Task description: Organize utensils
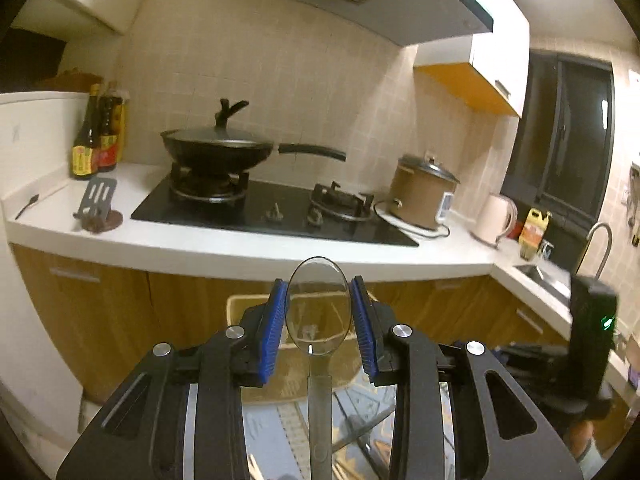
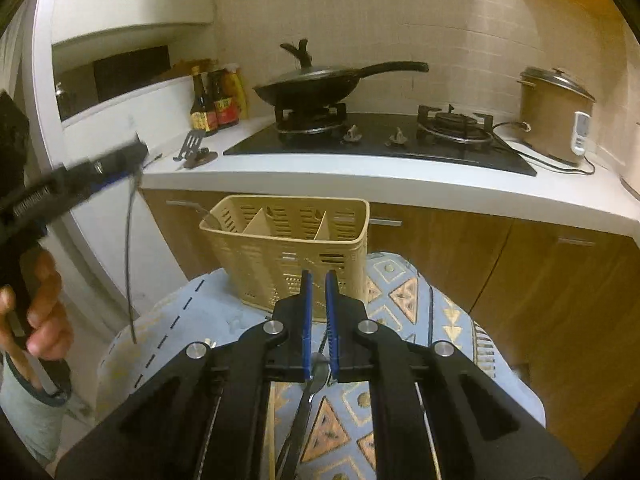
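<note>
My left gripper (image 1: 319, 284) is shut on a large metal spoon (image 1: 318, 312): the blue pads press both sides of its bowl and the handle hangs down. In the right wrist view this gripper (image 2: 120, 160) is blurred at the left, and the spoon (image 2: 129, 260) dangles from it edge-on. My right gripper (image 2: 318, 280) is shut, with a smaller spoon (image 2: 320, 372) pinched near the back of the pads and its handle slanting down-left. A beige slotted utensil basket (image 2: 288, 248) with three compartments stands ahead on the patterned cloth (image 2: 404, 300). A handle pokes out of the basket's left compartment.
Behind the basket runs a white counter (image 2: 360, 176) with a black hob (image 2: 380, 144), a lidded wok (image 2: 316, 84), a rice cooker (image 2: 556, 116), sauce bottles (image 2: 212, 104) and a small stand (image 2: 196, 148). Wooden cabinet doors (image 2: 460, 256) lie below. A person's hand (image 2: 36, 312) holds the left gripper.
</note>
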The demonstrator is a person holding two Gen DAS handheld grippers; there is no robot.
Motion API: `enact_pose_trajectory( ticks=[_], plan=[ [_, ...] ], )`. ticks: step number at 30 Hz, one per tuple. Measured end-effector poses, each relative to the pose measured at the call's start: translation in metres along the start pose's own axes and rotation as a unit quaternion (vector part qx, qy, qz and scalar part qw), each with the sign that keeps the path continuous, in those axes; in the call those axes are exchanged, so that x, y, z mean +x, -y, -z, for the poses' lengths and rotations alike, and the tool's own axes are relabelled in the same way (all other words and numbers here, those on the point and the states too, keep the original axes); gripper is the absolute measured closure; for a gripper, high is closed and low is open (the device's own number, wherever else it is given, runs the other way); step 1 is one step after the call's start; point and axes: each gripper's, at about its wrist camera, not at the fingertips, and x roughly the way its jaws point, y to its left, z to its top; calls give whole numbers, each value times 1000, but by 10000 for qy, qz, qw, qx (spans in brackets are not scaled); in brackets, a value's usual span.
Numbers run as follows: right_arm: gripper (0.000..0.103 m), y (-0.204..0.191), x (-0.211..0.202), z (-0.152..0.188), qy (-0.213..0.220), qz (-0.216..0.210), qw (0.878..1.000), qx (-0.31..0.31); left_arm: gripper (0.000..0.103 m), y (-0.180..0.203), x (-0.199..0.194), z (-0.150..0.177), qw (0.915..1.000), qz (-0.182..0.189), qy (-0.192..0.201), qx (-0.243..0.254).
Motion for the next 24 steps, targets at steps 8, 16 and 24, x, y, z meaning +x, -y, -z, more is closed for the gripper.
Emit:
enact_pose_trajectory(
  ticks=[8, 16, 24],
  plan=[
    [86, 20, 45, 31, -1120, -161, 9931, 295, 72, -26, 11, 20, 9993, 57, -242, -261],
    [50, 87, 80, 82, -2513, -242, 9405, 2273, 72, -36, 13, 33, 9989, 94, -373, -263],
    [50, 100, 104, 86, -2568, 362, 9194, 2957, 72, -41, 16, 43, 9981, 186, -517, -283]
  ],
)
